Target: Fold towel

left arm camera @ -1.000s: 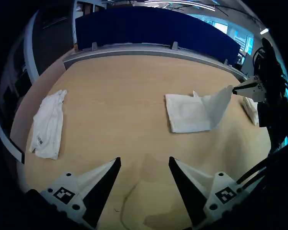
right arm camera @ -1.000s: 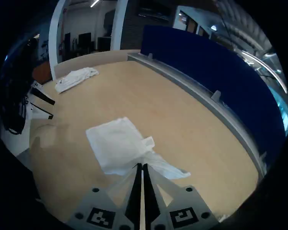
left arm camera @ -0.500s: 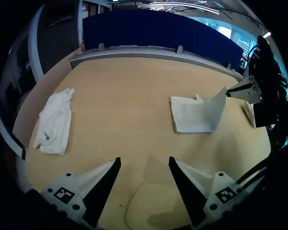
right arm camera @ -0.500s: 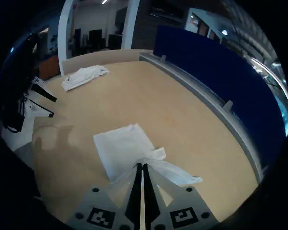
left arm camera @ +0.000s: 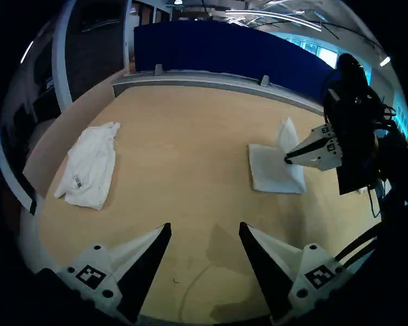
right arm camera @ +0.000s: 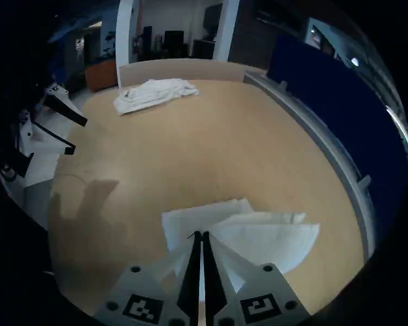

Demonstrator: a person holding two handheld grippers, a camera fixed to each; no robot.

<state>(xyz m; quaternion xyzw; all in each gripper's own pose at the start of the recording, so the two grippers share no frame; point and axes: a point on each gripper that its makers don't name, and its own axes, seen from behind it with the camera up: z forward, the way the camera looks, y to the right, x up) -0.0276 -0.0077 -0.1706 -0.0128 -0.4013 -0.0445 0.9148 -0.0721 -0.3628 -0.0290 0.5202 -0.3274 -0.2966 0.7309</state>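
1. In the left gripper view, a pale wooden tabletop (left arm camera: pixel 187 136) runs up to a blue partition (left arm camera: pixel 220 49) at its far edge, with office space behind.
2. The left hand-held gripper (left arm camera: pixel 204 225) hangs low over the near side of the tabletop with its fingers spread wide and nothing between them.
3. The towel (left arm camera: pixel 274 171) lies ahead and to the right of it, well apart. It is partly folded, and its long axis runs away toward the partition. One layer stands up from its far right side.
4. The right hand-held gripper (left arm camera: pixel 286 160) reaches in from the right, and its tips meet that raised layer.
5. A crumpled white cloth (left arm camera: pixel 90 163) lies far off on the left of the tabletop, away from both hand-held grippers.
6. In the right gripper view, the same tabletop stretches ahead, with the partition along the right.
7. The right hand-held gripper's fingers are pressed together on an edge of the towel directly at their tips. The flat part lies just ahead, and the lifted layer fans out to the right.
8. The left hand-held gripper sits well off at the left edge.
9. By my judgement the right hand-held gripper is much the nearer, so carrying the pinched edge across the flat part falls to it.
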